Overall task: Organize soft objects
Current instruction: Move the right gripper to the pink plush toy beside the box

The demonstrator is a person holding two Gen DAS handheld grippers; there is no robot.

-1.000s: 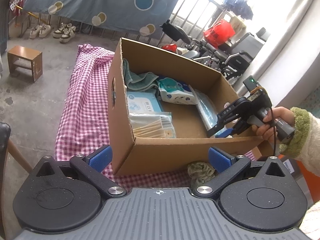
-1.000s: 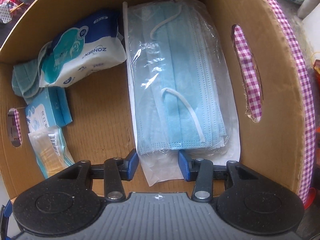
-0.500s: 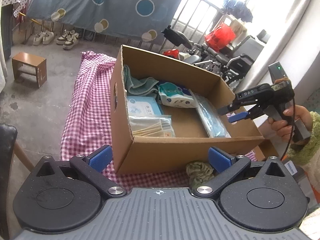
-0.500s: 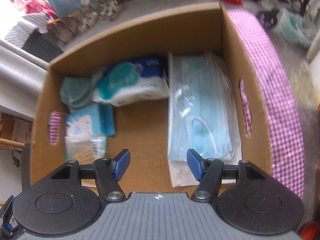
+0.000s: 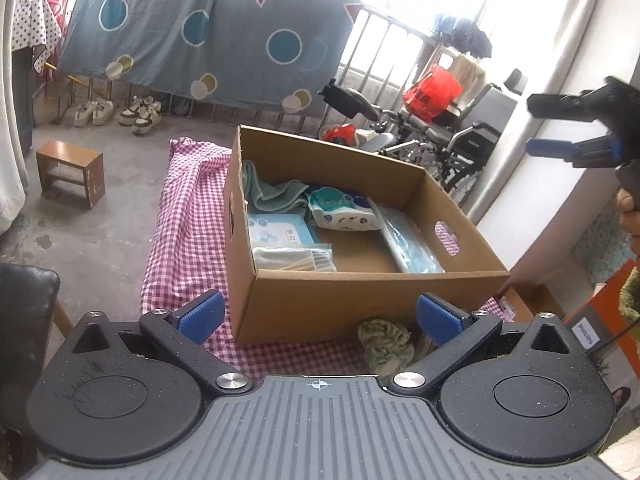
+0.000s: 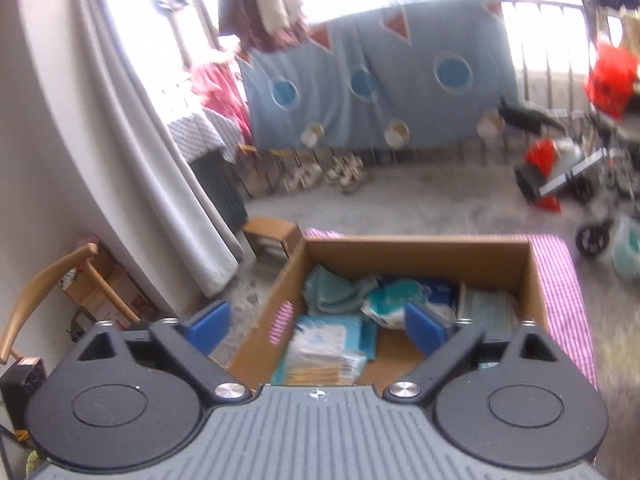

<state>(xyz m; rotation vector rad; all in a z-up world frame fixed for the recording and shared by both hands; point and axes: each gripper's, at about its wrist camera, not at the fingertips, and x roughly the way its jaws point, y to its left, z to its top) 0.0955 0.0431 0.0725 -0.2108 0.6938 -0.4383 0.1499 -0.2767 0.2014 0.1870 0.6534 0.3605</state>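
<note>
A cardboard box [image 5: 360, 292] stands on a pink checked cloth [image 5: 188, 240]. Inside lie a teal towel [image 5: 272, 194], a wipes pack [image 5: 342, 210], a bag of blue face masks [image 5: 414, 246], a blue-white packet [image 5: 276, 232] and a clear bag of sticks [image 5: 296, 260]. A green knitted cloth [image 5: 382, 340] lies in front of the box, just ahead of my left gripper [image 5: 318, 314], which is open and holds nothing. My right gripper [image 6: 318, 326] is high above the box [image 6: 420, 248], its jaws opening wide with nothing between them; it also shows as a black tool [image 5: 576, 128] at the far right.
A small wooden stool [image 5: 70, 172] stands on the concrete floor to the left. Shoes [image 5: 120, 112] line the railing under a hanging blue sheet [image 5: 208, 32]. Wheelchairs [image 5: 440, 140] crowd the back right. A black chair [image 5: 24, 320] is near left, a curtain [image 6: 152, 160] beside it.
My right gripper let go of the mask bag, rose out of the box and swung up high while its jaws widened. The left gripper drew back and up a little.
</note>
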